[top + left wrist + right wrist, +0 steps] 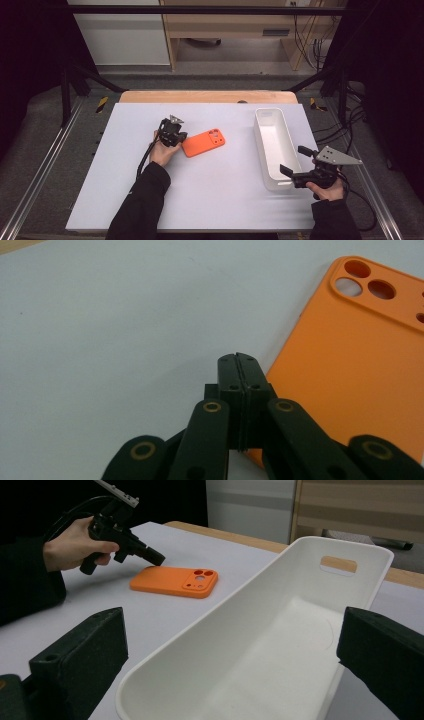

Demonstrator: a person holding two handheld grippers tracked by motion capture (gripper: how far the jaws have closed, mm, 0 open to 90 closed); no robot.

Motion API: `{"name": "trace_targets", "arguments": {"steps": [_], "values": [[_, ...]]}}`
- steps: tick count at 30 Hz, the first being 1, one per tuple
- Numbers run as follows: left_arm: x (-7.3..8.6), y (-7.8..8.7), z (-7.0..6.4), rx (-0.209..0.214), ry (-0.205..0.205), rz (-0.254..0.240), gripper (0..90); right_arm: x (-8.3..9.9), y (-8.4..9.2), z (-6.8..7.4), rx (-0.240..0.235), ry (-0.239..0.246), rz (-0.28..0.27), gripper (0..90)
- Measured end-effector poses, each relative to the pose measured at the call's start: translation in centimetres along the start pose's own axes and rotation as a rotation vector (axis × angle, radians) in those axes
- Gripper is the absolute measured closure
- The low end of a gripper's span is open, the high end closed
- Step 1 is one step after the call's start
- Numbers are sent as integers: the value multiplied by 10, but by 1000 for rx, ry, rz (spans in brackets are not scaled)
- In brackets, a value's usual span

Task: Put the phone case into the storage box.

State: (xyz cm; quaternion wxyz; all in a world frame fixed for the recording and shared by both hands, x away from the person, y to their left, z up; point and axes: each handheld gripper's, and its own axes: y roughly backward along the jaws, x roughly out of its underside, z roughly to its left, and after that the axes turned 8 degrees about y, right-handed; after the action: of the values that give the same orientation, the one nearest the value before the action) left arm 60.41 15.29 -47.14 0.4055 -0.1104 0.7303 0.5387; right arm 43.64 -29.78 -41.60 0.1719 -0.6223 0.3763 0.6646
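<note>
An orange phone case (203, 142) lies flat, back up, in the middle of the white table (210, 200). My left gripper (182, 136) is shut with nothing between its jaws, and its tip sits right at the case's left edge. In the left gripper view the shut left gripper (238, 358) hangs over bare table with the case (350, 380) just to its right. Whether the tip touches the case I cannot tell. My right gripper (293, 161) stands open at the near end of a white bin (258, 137). In the right gripper view, the right gripper (230, 655) has its jaws on either side of the bin (240, 605).
The long white bin lies lengthwise along the table's right side and holds nothing. In the right gripper view the left gripper (156, 558) and the case (175, 581) lie beyond it. A wooden strip (207, 96) runs along the table's far edge.
</note>
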Motion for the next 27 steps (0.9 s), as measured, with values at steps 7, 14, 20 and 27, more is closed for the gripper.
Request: {"name": "trace_targets", "arguments": {"steps": [7, 14, 20, 27], "values": [[5, 5, -6, 13, -16, 10, 897, 0, 0, 0, -1, -1, -2, 5], [13, 10, -13, 32, -19, 1, 898, 0, 1, 0, 0, -1, -5, 5], [18, 14, -19, 51, -43, 3, 898, 0, 1, 0, -1, -2, -3, 5], [23, 18, -26, 59, -68, 1, 898, 0, 0, 0, -1, -2, -4, 5]]}}
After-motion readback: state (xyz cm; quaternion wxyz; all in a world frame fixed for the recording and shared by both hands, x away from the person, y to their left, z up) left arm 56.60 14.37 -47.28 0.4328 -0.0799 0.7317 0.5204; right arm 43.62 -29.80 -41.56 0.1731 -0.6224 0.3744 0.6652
